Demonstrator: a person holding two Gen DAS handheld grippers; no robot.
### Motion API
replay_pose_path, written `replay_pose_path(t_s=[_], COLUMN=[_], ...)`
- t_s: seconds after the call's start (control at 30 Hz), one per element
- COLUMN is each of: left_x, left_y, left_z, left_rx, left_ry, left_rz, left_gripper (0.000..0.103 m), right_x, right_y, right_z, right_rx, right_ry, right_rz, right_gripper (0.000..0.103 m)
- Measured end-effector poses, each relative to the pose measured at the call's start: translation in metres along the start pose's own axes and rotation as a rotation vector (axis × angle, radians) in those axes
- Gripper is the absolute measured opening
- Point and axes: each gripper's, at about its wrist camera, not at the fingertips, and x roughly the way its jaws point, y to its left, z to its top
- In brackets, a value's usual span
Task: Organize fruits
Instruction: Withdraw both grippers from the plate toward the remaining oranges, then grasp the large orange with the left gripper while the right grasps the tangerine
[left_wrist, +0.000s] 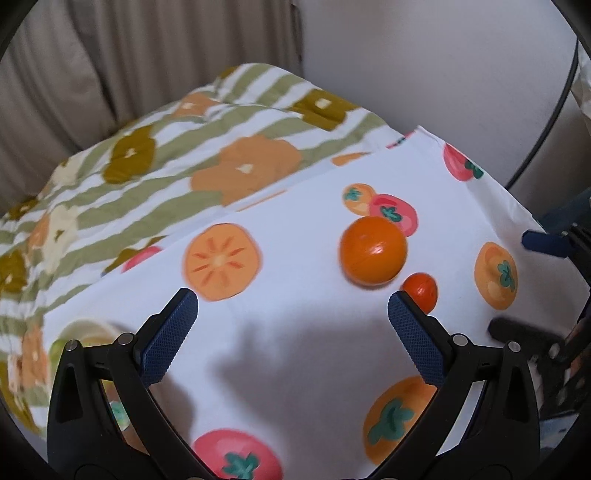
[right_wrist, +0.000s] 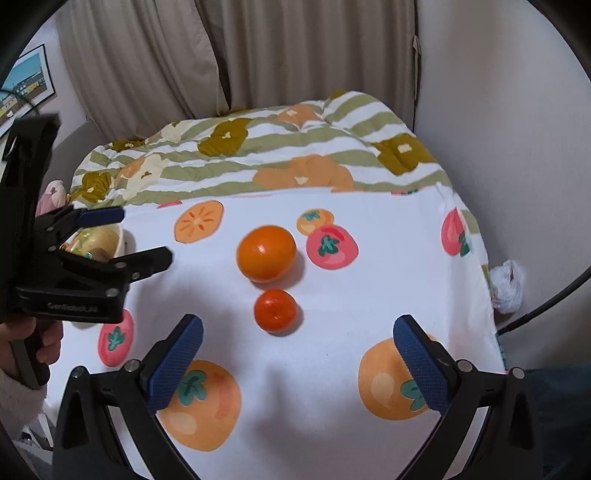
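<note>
While both tongs hang spread wide with nothing between their blue pads, two fruits sit on the white cloth (right_wrist: 332, 295) printed with persimmons. The large orange fruit (right_wrist: 266, 253) lies near the middle of the cloth, and the small red-orange fruit (right_wrist: 275, 310) sits just in front of it, apart by a narrow gap. The right tongs (right_wrist: 298, 332) hover low over the cloth, with the small fruit just ahead of the gap between the fingers. The left tongs (left_wrist: 293, 302) point across the cloth from the other side; in that view the large orange fruit (left_wrist: 373, 250) lies ahead and to the right, and the small fruit (left_wrist: 421, 290) peeks out just behind the right finger's tip. In the right wrist view the left tongs (right_wrist: 147, 236) show side-on at the left edge, held by a hand (right_wrist: 33, 343) in a fluffy white sleeve, above a pale bowl (right_wrist: 107, 240) with something greenish inside. Beyond the cloth lies a striped floral quilt (right_wrist: 295, 155), then beige curtains (right_wrist: 258, 55).
</note>
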Motion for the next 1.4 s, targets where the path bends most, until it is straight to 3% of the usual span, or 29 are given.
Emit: replay_pose_path(t_s=[0.13,0.43,0.7,0.9,0.97,1.13,1.4], left_x=[0.018,0.048,0.065,0.074,0.075,0.074,0.071], left_y=[-0.010,-0.027,-0.037,-0.041,-0.043,-0.049,-0.035], left_z=[0.007,0.023,0.028,0.024,0.023,0.022,0.019], left_rx=[0.016,0.047,0.076,0.089,0.095,0.119,0.093], left_ry=[0.025,0.053,0.080,0.119,0.121,0.114,0.114], left_rz=[-0.047,-0.099,-0.131,-0.166,-0.187,-0.166,-0.113], left_gripper=[0.103,0.102,0.098,0.079,0.067,0.067,0.067], right_x=[0.015,0.046,0.062,0.070,0.070,0.072,0.077], right_y=[-0.002,0.000,0.005,0.008,0.008,0.011,0.014], right_z=[-0.006,-0.018,-0.016,-0.015,-0.015,-0.013,-0.007], right_rx=[-0.009,-0.034,-0.049,-0.046,-0.045,-0.057,-0.084], right_ry=[0.022,0.087,0.095,0.097,0.093,0.082,0.067], right_rz=[0.010,0.057,0.090,0.100,0.102,0.104,0.109], right_gripper=[0.103,0.083,0.074,0.067,0.067,0.063,0.047])
